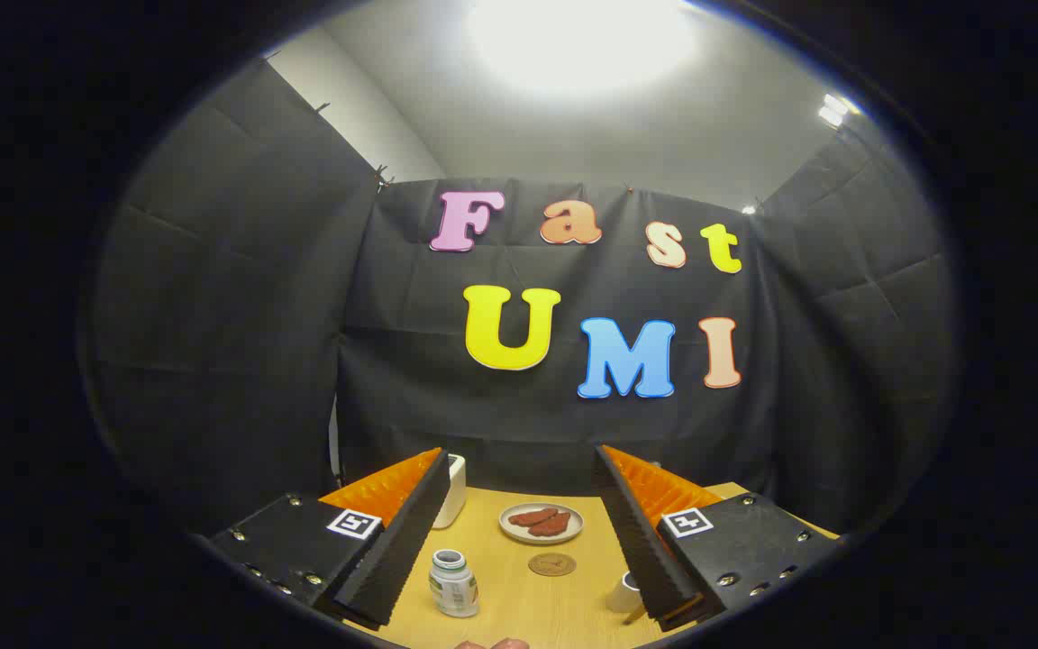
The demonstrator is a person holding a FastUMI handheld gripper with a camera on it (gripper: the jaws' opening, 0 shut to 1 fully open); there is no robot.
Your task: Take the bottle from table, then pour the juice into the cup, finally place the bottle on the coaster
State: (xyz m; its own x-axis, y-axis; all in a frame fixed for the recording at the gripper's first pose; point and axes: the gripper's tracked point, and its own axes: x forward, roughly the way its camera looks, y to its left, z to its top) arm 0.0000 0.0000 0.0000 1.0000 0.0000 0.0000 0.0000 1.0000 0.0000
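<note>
The gripper (519,527) hangs above the table (519,604) with its two fingers spread wide apart and nothing held between them; they rise from the lower part of the frame, one at lower left and one at lower right, and each carries a small square marker on its body. The table is pale wood and takes up the bottom centre of the frame.

The bottle (453,584) stands upright on the table in the gap between the fingers, closer to the left finger, at the lower centre of the frame. It is small, clear and labelled, and no cap is seen on its mouth. The coaster (552,564), a small round brown disc, lies flat to the right of the bottle and slightly farther back. Beyond the coaster sits a pale plate (541,523) with dark reddish pieces on it. The cup (624,592), white, stands at lower right, partly hidden behind the right finger. A white container (450,491) stands at the far left of the table, just behind the tip of the left finger. Black cloth closes off the back of the booth, and a bright light glares at the top of the frame.
</note>
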